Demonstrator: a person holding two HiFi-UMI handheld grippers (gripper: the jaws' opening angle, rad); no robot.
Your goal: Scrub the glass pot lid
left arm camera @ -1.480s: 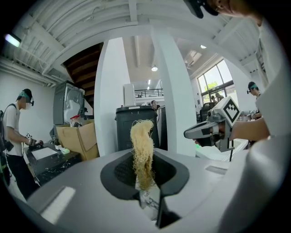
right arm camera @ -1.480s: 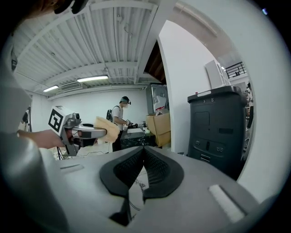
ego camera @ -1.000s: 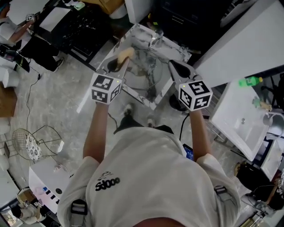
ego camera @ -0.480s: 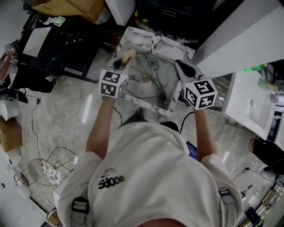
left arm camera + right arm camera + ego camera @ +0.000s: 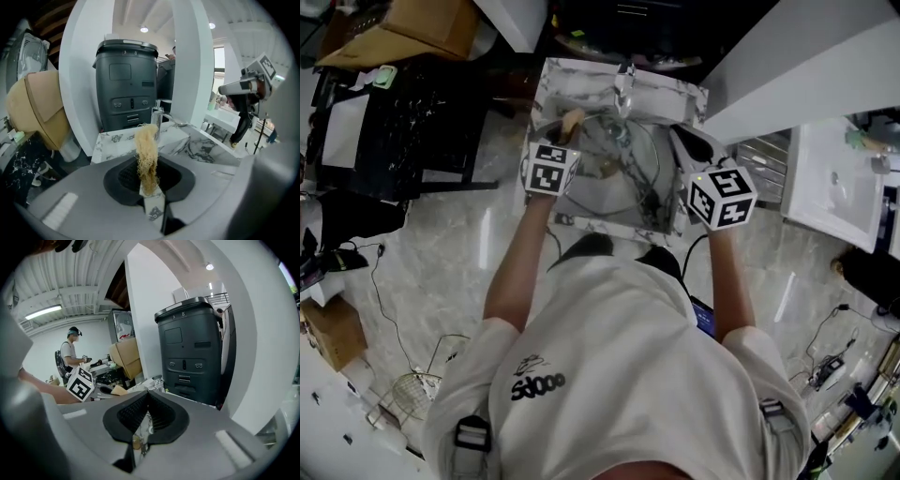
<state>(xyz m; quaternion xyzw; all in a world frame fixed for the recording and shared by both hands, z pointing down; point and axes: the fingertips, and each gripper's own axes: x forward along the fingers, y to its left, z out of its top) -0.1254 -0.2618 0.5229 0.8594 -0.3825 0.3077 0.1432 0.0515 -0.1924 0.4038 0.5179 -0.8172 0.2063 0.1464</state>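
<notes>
my left gripper (image 5: 149,174) is clamped on a scraggly loofah scrubber (image 5: 146,143), right gripper (image 5: 146,414) pinched shut on the glass pot lid (image 5: 614,178) rim over the marble sink (image 5: 581,80)

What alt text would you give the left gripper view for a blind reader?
The left gripper pinches a tan, stringy scrubber upright between its fingers. Beyond stand a marbled counter with a tap, a dark grey bin and, far right, the right gripper.

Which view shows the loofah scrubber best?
The left gripper view: the loofah scrubber stands close up, fibres plain, gripped at its base. The head view shows only a tan tip; the right gripper view, a distant tan sliver.
</notes>
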